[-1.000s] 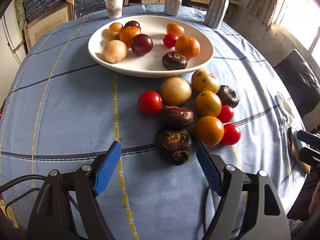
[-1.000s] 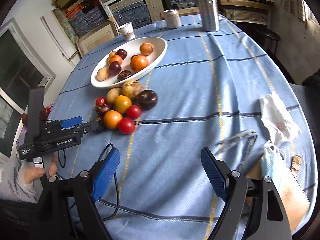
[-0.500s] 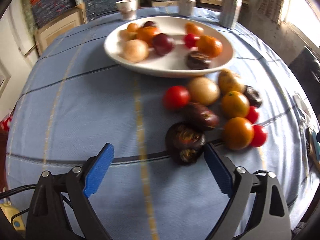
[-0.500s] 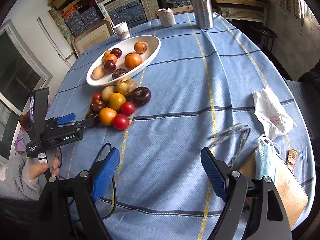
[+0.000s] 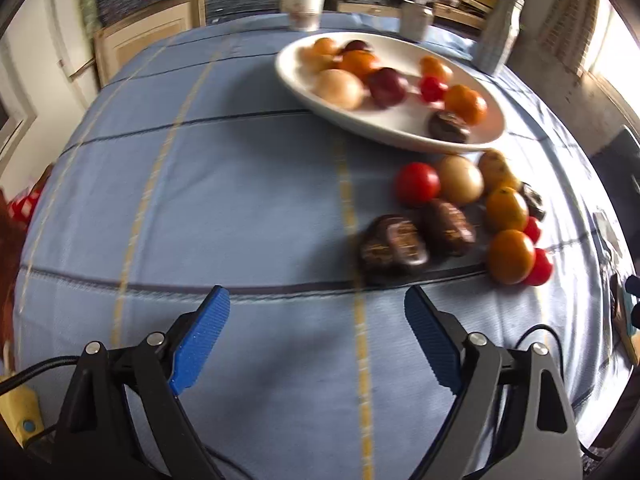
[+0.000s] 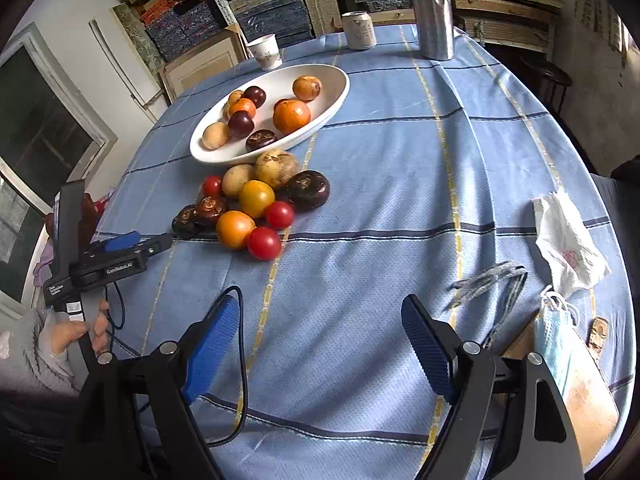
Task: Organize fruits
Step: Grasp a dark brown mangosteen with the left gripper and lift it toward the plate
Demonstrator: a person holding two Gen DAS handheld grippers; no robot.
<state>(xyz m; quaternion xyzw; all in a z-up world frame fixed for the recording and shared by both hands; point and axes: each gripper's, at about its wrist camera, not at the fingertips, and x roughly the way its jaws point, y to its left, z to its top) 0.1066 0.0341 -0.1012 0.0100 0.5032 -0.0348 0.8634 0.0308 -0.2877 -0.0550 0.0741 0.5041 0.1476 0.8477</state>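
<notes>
A white oval bowl holds several oranges, plums and other fruits. In front of it, loose fruits lie in a heap on the blue cloth: a dark brown fruit, a red tomato and an orange among them. My left gripper hovers just short of the dark fruit, a little to its left. Its jaws are closing, with nothing between them. My right gripper stands open and empty over bare cloth, well short of the heap.
A paper cup, a can and a metal bottle stand behind the bowl. At the right edge lie a white bag, a face mask and a wooden board. A black cable loops near the right gripper.
The left gripper has swung left, so the heap now sits right of its fingers, and the dark fruit is no longer between them. Its jaws stand wider than a second ago. The right gripper barely moved.
</notes>
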